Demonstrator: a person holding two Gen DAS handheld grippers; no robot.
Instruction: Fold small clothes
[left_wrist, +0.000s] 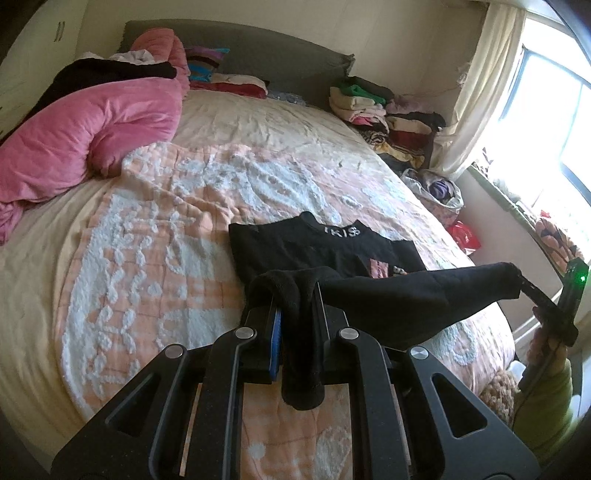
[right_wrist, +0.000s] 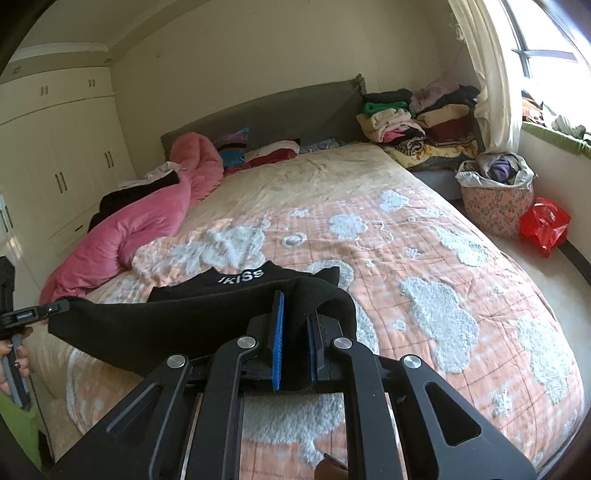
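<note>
A black garment (left_wrist: 325, 251) with white letters on its neckband lies partly on the orange and white bedspread (left_wrist: 155, 236); it also shows in the right wrist view (right_wrist: 207, 310). Its near edge is lifted and stretched between both grippers. My left gripper (left_wrist: 299, 314) is shut on one corner of the garment, with cloth hanging down between the blue pads. My right gripper (right_wrist: 295, 321) is shut on the other corner. In the left wrist view the right gripper (left_wrist: 524, 286) holds the cloth at the right. In the right wrist view the left gripper (right_wrist: 55, 306) holds it at the far left.
A pink duvet (left_wrist: 85, 129) lies bunched along the bed's left side. Stacks of folded clothes (right_wrist: 417, 122) sit by the headboard at the right. A floral basket of clothes (right_wrist: 496, 199) and a red bag (right_wrist: 543, 223) stand on the floor by the window.
</note>
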